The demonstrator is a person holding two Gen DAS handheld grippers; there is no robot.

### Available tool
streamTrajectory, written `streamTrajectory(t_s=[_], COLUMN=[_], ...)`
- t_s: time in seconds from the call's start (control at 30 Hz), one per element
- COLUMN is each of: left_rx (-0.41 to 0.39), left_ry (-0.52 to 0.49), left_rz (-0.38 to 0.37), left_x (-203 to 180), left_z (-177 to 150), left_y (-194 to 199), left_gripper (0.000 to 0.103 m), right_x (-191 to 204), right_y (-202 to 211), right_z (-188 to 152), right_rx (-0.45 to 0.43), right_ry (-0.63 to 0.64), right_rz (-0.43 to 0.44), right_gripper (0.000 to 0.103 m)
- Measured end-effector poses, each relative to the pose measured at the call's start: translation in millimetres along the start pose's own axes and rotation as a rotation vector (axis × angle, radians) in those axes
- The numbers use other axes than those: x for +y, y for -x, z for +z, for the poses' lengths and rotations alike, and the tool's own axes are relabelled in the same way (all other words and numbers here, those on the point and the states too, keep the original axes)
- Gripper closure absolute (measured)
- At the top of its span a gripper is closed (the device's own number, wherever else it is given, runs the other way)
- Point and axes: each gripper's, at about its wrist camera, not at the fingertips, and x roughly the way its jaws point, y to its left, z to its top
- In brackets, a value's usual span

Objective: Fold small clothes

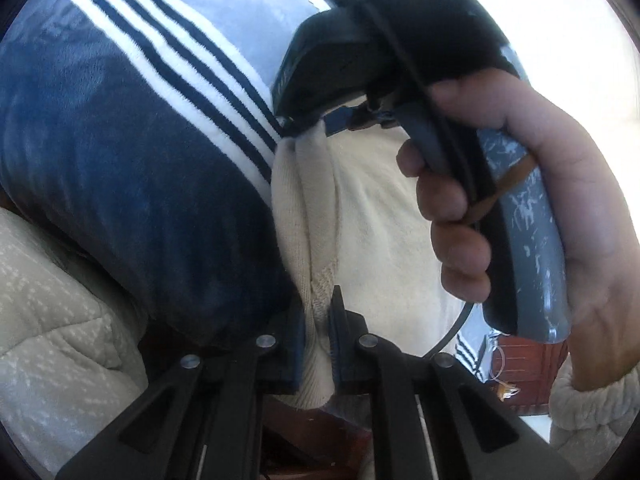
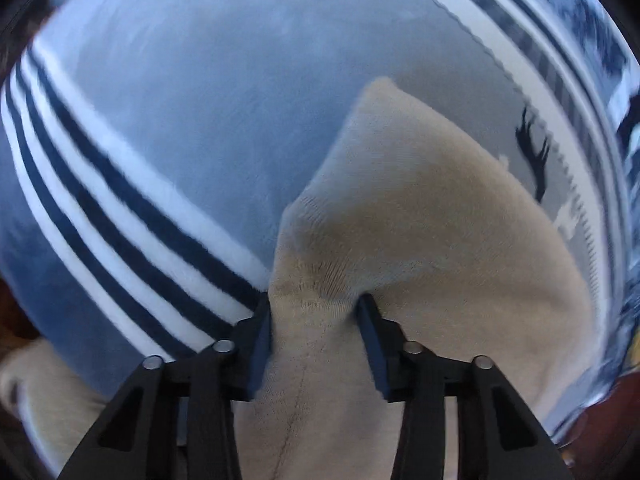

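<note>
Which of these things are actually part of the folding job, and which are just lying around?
Part of the job:
- cream knitted garment
- left gripper, shut on a bunched edge of it
- right gripper, its fingers around another fold

Just lying about:
- blue striped blanket underneath
- pale quilted bedding beside it
- red-brown furniture in the background

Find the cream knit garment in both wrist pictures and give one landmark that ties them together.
Left wrist: the cream knit garment runs from lower centre, pinched in the left gripper, up toward the right gripper at mid-frame.
Right wrist: it fills the lower centre and right, bunched between the right gripper's fingers.
Shared landmark: the blue blanket with navy and white stripes, lying to the left of the garment in both views.
</note>
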Motion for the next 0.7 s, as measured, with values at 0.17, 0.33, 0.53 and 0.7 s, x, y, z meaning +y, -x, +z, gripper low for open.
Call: streamTrajectory(t_s=[0.17, 0.33, 0.53, 0.7], left_rx=[-0.06, -0.15, -0.18, -0.153], left_ry=[-0.083, -0.252, -0.451, -0.581], left_rz=[0.056, 0.119, 0.181, 0.193], left_x=[-25, -71, -146, -203], left_z=[-9, -28, -59, -82], left_y=[9, 36, 48, 41], left_gripper=[0.094, 0.094, 0.094, 0.094], right_x=[-22, -90, -188, -246], right_y=[18, 67, 105, 120], right_z=[-9, -46, -124, -185], right_rx=[-0.056, -0.223, -0.396, -0.529], right_ry=[-0.086, -0.221, -0.338, -0.433], right_rz=[0.079, 0.377, 0.64, 0.784], right_gripper=[0.09, 0.091, 0.092, 0.092])
